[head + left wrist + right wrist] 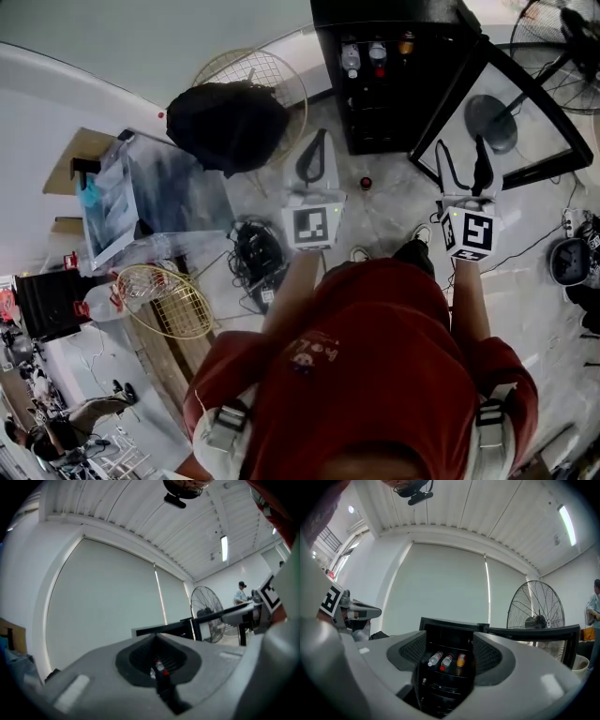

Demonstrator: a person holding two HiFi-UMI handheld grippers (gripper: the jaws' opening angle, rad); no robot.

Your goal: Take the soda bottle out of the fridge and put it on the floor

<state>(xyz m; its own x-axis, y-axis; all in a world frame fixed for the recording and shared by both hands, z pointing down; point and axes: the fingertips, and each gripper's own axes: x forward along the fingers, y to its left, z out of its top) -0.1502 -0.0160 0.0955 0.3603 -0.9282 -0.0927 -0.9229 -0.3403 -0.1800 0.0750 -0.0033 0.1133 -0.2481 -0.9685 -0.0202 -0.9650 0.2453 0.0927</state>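
Note:
The black fridge stands on the floor ahead of me, its glass door swung open to the right. On its top shelf lie a clear bottle, a red-labelled soda bottle and an orange can; the same soda bottle shows in the head view. My right gripper is open and empty, short of the fridge, and the shelf shows between its jaws. My left gripper hangs left of the fridge, also short of it, shut on nothing.
A small red object lies on the floor before the fridge. A black bag and a wire fan grille sit to the left, cables by my feet. A standing fan is right of the door.

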